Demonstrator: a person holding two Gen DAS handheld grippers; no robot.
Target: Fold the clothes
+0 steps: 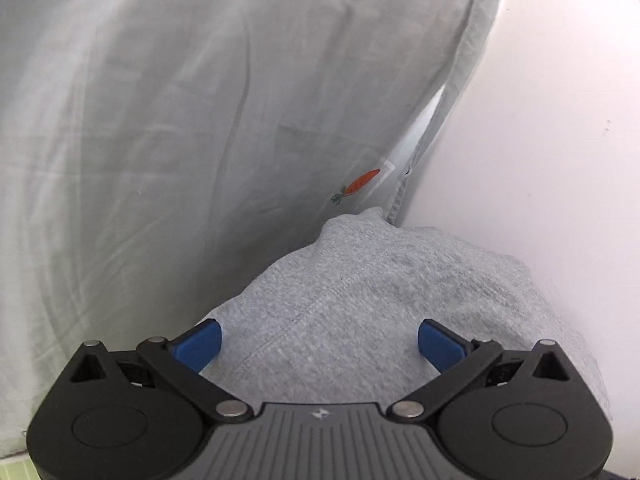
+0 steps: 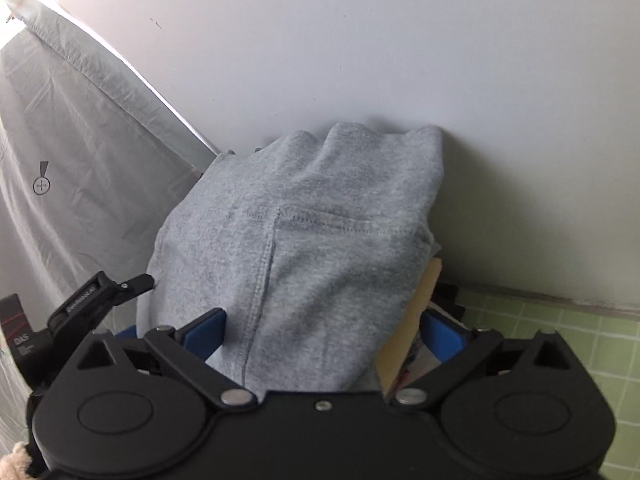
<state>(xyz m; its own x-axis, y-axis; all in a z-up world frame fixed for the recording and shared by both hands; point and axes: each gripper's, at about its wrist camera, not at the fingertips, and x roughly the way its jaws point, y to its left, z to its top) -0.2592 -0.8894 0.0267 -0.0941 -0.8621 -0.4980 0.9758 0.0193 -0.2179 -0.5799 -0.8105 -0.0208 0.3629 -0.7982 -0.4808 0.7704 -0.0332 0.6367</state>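
**Both grippers spread over the grey garment**

A pale grey-green sheet with a small carrot print is lying to the left of the grey garment, its hemmed edge running up beside the white wall. The grey garment is sitting bunched against that wall, its far end touching it.

The left gripper is hovering low over the garment with its blue fingers spread wide, the cloth lying between them but not pinched.

The right gripper is likewise standing with its fingers spread wide, the garment's stitched seam lying between them, unpinched. To the right of the garment, a tan cardboard piece is showing under its edge, and green tiles are lying further right.
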